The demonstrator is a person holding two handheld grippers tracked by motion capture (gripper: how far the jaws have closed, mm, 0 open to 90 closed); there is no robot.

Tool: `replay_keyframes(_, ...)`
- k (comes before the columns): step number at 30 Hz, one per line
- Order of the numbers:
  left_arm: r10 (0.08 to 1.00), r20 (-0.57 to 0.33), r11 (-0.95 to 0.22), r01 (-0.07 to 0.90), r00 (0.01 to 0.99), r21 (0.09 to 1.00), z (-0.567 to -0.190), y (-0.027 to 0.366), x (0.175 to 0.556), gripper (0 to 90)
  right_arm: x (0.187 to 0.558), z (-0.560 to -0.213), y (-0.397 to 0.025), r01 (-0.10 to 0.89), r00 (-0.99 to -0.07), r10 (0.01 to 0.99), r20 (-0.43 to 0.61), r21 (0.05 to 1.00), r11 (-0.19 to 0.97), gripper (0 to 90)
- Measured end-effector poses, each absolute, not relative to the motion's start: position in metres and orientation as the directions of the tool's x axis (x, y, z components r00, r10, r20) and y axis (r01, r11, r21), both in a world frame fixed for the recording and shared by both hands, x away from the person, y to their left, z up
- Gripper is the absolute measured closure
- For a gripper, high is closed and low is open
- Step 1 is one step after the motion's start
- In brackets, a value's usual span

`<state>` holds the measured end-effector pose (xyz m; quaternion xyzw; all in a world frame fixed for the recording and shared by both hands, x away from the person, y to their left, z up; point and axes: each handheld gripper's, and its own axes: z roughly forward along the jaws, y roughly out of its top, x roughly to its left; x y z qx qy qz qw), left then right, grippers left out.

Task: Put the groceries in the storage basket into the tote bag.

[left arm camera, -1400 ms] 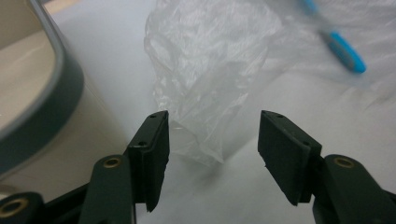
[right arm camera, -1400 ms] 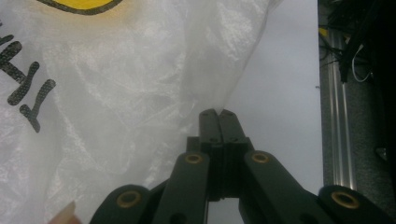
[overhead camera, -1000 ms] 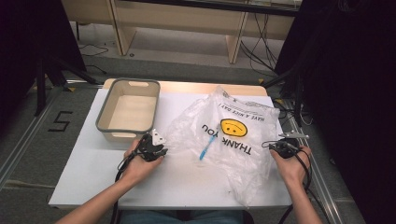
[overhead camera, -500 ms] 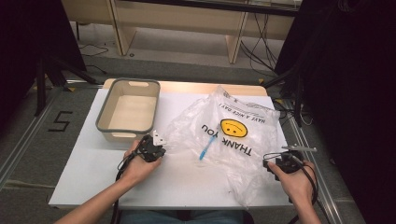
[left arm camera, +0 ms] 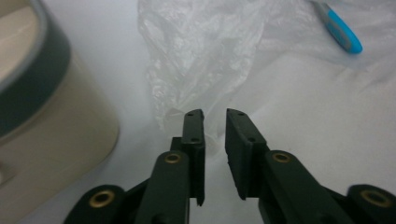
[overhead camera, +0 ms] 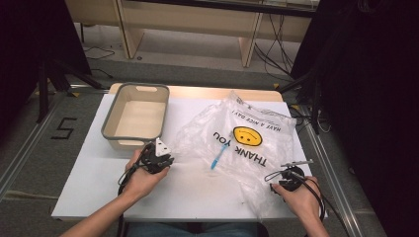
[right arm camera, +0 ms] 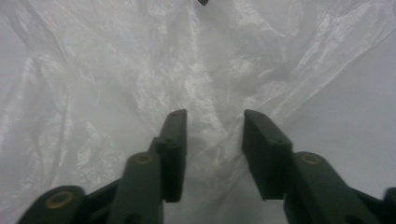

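Right gripper [right arm camera: 212, 116] half open over plastic bag [right arm camera: 140, 74].

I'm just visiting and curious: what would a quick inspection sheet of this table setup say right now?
Surface: white table, flat, mostly bare at the front.
Job's things: clear plastic bag printed with a smiley, spread out; blue pen lying in it.
Clutter: grey-rimmed beige bin, inside bare.
Grippers: left hand-held gripper slightly open at the bag's edge; right hand-held gripper open over bag plastic.
Cables: black cable trailing from the left gripper.
Surroundings: wooden bench legs, floor cables, dark curtains.
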<state>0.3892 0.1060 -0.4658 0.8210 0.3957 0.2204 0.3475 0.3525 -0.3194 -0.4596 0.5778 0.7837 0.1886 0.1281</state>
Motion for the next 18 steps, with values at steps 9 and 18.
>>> replay_keyframes(9,0.827,0.101,-0.436,0.518,0.553,0.736,-0.475,0.108,0.397,49.8,0.356,-0.459,-0.317,0.835,-0.375,0.927,-0.033,0.422,0.353,90.0)
replay_keyframes(18,0.810,0.091,-0.459,0.529,0.580,0.713,-0.484,0.100,0.409,54.5,0.364,-0.457,-0.326,0.818,-0.374,0.925,-0.068,0.446,0.363,90.0)
